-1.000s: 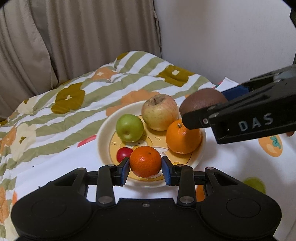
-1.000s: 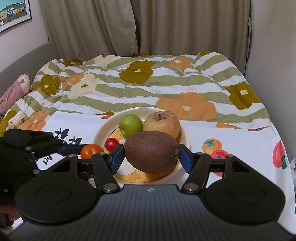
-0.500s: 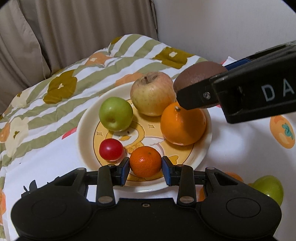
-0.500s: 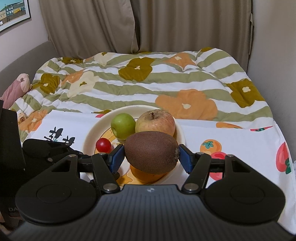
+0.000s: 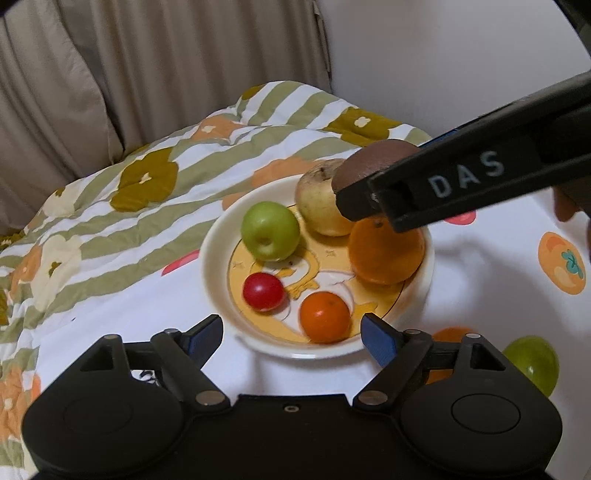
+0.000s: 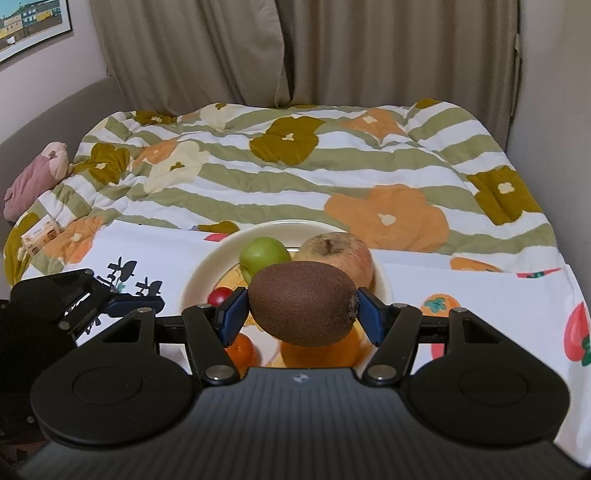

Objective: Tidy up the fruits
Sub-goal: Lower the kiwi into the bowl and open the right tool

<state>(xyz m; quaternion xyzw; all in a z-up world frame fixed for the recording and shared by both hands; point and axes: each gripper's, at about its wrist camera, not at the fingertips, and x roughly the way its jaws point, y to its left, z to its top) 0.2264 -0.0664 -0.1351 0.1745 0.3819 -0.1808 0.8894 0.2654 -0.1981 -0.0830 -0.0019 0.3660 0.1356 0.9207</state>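
Beige curtains (image 6: pixel 303 51) are hanging across the back, plain pale wall (image 5: pixel 461 55) sitting to the right. Striped floral quilt (image 6: pixel 295 173) is covering the bed. Framed picture (image 6: pixel 33 26) is hanging upper left; pink plush (image 6: pixel 33 181) is lying at the quilt's left edge.

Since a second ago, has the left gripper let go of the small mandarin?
Yes. The left gripper has opened; the small mandarin now sits free on the plate, beside the red fruit.

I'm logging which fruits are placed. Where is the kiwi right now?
In the right wrist view the kiwi is clamped in the right tongs, held above the plate, in front of the apple and over the large orange.
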